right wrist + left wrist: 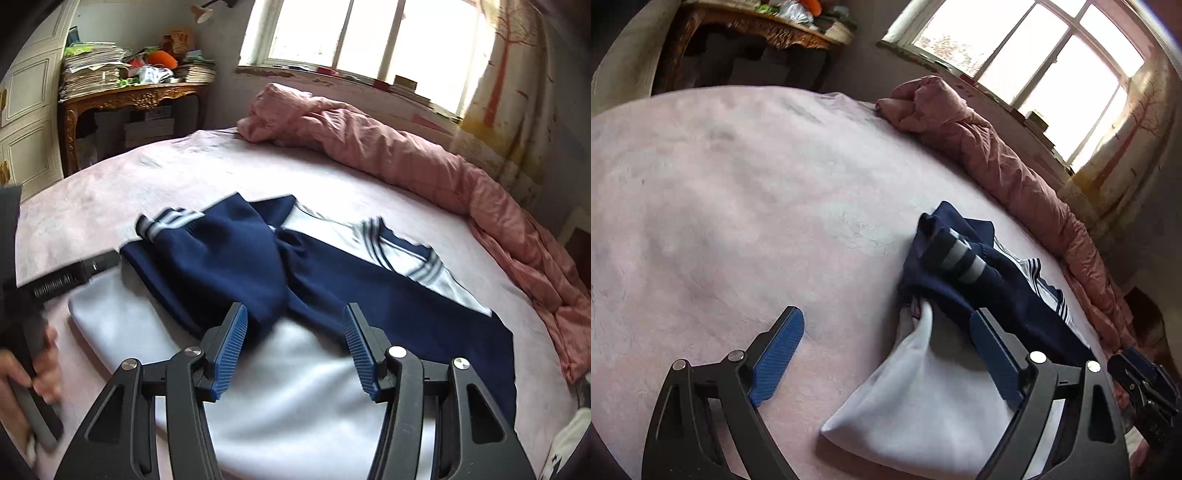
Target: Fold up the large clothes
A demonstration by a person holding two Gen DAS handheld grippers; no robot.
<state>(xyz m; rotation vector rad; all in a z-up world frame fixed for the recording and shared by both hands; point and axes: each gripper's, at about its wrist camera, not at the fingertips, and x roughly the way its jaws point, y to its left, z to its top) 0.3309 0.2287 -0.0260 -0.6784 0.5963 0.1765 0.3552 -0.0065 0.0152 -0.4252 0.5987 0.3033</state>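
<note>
Navy-and-white knit jacket (236,266) with striped cuffs and collar lies partly folded on the pale pink plush bedspread (92,192) of a bed, its white body toward the cameras and both navy sleeves crossed over the chest. One striped cuff (166,219) points toward the carved gilt wooden side table (129,94), which is stacked with papers; the striped collar (399,243) lies toward the rumpled salmon-pink quilt (388,147), which runs along the bed's far edge beneath the bright multi-pane window (369,33).

Right gripper (295,328), black-framed with blue ribbed pads, hangs above the jacket where navy sleeve meets white body; its jaws stand partly open, with no cloth visibly pinched between them. In the right wrist view a hand (33,369) at the left margin grips the dark handle of the other tool.

Left gripper (886,328) stands wide open above the bed. One blue pad (783,354) is over bare bedspread, the other over the white hem of the jacket (923,387); it holds nothing. The navy sleeves are bunched just beyond the fingertips, the cuff uppermost.
</note>
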